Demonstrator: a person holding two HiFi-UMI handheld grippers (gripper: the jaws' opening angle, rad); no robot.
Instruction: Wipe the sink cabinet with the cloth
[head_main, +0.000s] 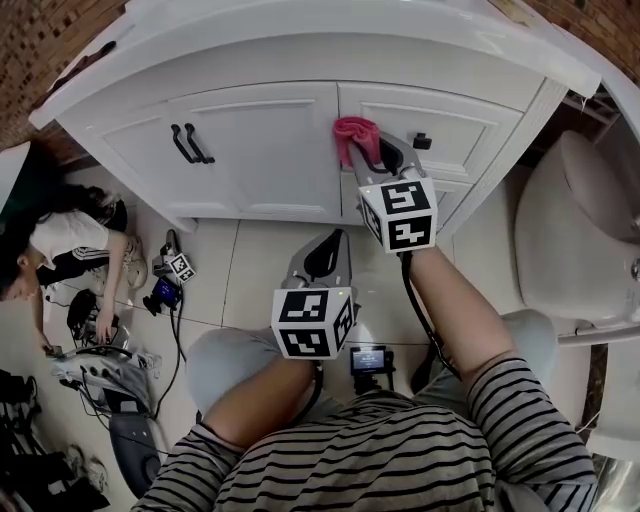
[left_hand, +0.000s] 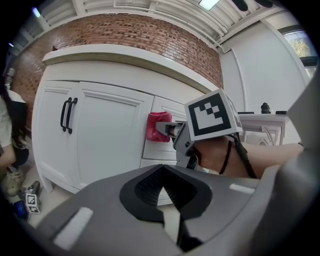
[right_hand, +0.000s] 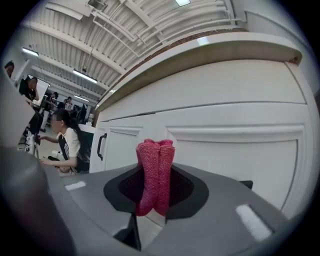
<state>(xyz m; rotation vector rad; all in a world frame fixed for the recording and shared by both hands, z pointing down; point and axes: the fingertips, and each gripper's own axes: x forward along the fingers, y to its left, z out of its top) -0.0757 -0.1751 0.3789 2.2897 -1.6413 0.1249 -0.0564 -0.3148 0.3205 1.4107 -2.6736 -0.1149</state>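
**Cloth at the cabinet front, one gripper working and one waiting**

The right gripper (head_main: 368, 152) is clamped on the pink cloth (head_main: 352, 133) and holds it against the front of the sink cabinet (head_main: 260, 150). The cloth is high on the cabinet, at the left edge of the drawer front (head_main: 440, 125), just right of the seam with the door. It is probably held by a folded bunch so that a thick pad stands out past the jaw tips. In this way the fabric meets the white paint, and not the metal.

The left gripper (head_main: 328, 245) hangs low and well back from the cabinet. Its jaws are drawn together with nothing between them. It seems only parked there, out of the way of the wiping.

The right gripper view shows the grip best. There the cloth (right_hand: 155, 175) stands upright between the jaws, folded double, but its contact with the cabinet (right_hand: 235, 145) cannot be judged. The left gripper view gives the side look that is missing. The cloth (left_hand: 158, 126) appears pressed flat on the drawer, far right of the black door handles (left_hand: 68, 115). Only the head view shows both grippers together.
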